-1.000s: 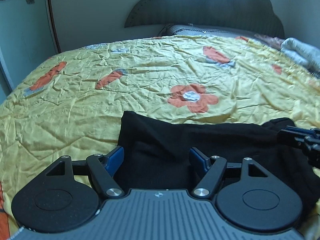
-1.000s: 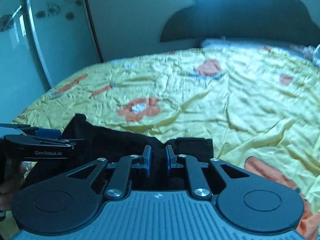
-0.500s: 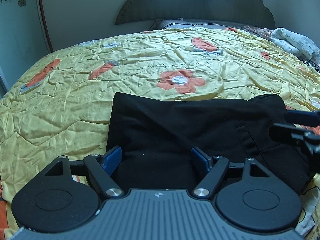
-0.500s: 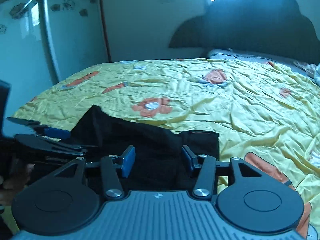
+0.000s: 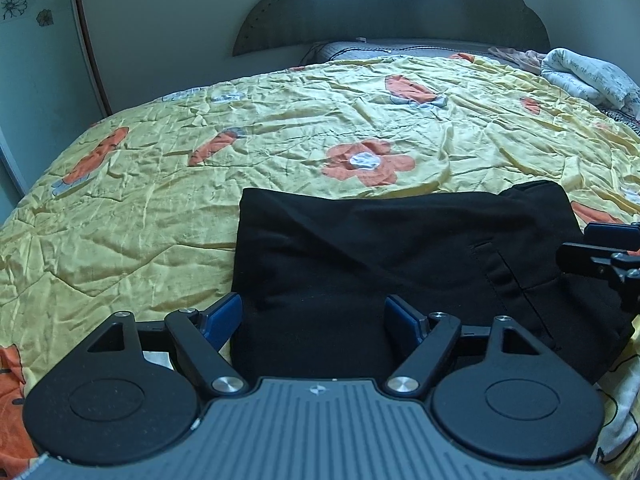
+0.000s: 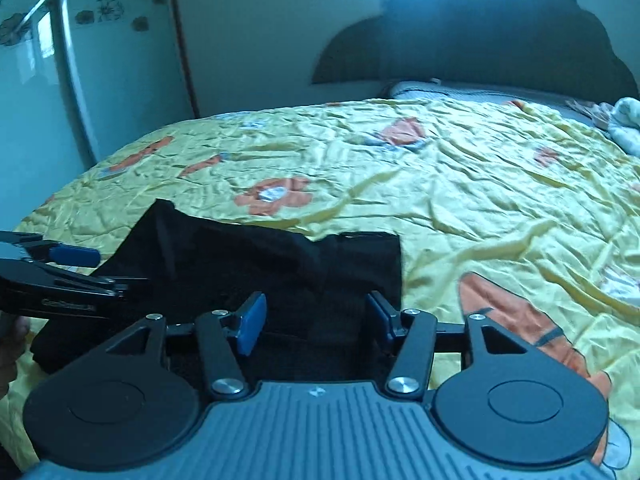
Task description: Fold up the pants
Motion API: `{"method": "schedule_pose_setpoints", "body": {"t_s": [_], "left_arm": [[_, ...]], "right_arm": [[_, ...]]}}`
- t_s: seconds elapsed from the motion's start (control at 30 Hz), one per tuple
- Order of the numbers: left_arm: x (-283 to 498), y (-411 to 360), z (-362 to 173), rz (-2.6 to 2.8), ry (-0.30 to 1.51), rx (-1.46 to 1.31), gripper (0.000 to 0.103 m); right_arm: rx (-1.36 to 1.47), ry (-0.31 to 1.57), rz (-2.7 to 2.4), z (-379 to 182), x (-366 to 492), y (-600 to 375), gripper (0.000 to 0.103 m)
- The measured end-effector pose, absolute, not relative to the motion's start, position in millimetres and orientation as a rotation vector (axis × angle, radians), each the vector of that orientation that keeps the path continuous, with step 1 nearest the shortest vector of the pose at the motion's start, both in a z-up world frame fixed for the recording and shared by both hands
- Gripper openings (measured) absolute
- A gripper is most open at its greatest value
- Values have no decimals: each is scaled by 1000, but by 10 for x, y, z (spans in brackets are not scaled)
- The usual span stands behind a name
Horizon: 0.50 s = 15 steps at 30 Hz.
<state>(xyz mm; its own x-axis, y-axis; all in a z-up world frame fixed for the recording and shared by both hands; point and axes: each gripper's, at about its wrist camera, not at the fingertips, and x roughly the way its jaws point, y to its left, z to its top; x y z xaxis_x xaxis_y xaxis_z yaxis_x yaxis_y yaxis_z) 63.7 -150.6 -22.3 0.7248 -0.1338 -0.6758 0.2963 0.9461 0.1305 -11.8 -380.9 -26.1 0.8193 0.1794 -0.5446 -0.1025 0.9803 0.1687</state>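
Observation:
The black pants (image 5: 380, 256) lie folded into a compact rectangle on the yellow flowered bedspread (image 5: 240, 152). My left gripper (image 5: 314, 316) is open above the near left part of the pants, holding nothing. My right gripper (image 6: 316, 316) is open over the right end of the pants (image 6: 280, 264), holding nothing. The right gripper also shows at the right edge of the left wrist view (image 5: 604, 256). The left gripper shows at the left edge of the right wrist view (image 6: 60, 276).
A dark scalloped headboard (image 5: 392, 12) and a grey pillow (image 5: 380, 50) stand at the far end of the bed. A white bundled cloth (image 5: 588, 76) lies at the far right. A pale wardrobe door with flower decals (image 6: 92, 64) is to the left.
My right gripper opened and let go of the pants. Both grippers drew back and rose from the folded pants, which now lie flat on the bed.

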Motion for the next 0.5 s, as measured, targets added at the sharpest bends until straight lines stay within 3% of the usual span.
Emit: {"method": "schedule_pose_setpoints", "body": {"t_s": [0.13,0.5], "left_arm": [[687,-1358,-170,-263,728,221,81],[1172,-545,-339,-532,979,-139,85]], "right_arm": [[197,604,148,-312,-105,-3968,67],[525,714,346,-595,99,-4566,68]]}}
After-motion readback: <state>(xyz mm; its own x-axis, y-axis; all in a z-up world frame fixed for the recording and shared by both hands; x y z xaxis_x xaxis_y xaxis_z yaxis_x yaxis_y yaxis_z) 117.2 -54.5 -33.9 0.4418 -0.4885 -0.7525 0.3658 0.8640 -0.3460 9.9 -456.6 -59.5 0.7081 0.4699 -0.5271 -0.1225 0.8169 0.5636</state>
